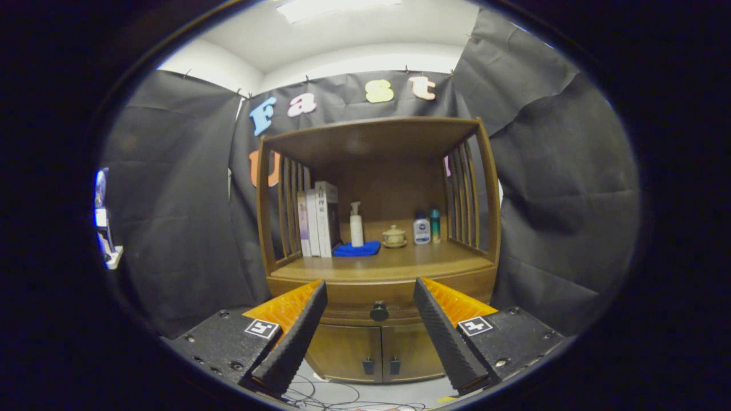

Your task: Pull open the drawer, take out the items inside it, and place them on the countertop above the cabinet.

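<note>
Two fingers of the gripper (370, 302) stand wide apart and hold nothing, framing the small dark round knob (379, 311) of the shut wooden drawer (365, 298), which sits well ahead of them; that spread and centring look chosen, I judge, so the jaws can close around the knob. The drawer front faces the gripper squarely, its long axis lying level across the brown wooden cabinet (491, 194), just under the wooden countertop (400, 260) where upright books (320, 220), a folded blue cloth (357, 249), a white pump bottle (356, 225) and a small lidded ceramic cup (394, 236) stand, and above two closed lower doors (377, 351).
</note>
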A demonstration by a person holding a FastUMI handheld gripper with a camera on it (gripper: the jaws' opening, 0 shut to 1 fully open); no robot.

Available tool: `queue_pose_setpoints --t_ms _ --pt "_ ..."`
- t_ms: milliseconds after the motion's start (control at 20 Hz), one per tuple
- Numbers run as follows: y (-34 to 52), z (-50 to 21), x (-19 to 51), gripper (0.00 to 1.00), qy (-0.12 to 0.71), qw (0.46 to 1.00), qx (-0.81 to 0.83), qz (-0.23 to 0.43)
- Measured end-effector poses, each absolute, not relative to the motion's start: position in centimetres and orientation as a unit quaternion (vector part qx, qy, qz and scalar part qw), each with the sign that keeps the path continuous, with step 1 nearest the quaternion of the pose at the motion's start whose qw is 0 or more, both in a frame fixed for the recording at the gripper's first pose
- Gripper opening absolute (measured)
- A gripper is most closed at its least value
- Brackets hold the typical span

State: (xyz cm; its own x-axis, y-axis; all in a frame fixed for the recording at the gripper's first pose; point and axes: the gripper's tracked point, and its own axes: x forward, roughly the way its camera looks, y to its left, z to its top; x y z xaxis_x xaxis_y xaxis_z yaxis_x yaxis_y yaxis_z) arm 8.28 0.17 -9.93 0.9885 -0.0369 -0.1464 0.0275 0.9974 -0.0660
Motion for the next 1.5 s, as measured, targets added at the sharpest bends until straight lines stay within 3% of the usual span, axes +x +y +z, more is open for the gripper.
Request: queue_pose_setpoints --t_ms 600,1050,1200,1400,1500 --pt "-3.3 -21.7 20.5 0.99 0.156 0.986 -0.041 -0.052" --pt "-4.7 -25.8 24.6 0.81 0.197 0.977 -0.050 -0.066" --pt "-4.5 -26.2 25.3 0.81 0.196 0.977 -0.049 -0.065" --pt "-4.3 -26.6 25.5 0.53 0.194 0.977 -0.047 -0.079" --pt "-4.2 -26.6 25.5 0.47 0.190 0.978 -0.032 -0.084"
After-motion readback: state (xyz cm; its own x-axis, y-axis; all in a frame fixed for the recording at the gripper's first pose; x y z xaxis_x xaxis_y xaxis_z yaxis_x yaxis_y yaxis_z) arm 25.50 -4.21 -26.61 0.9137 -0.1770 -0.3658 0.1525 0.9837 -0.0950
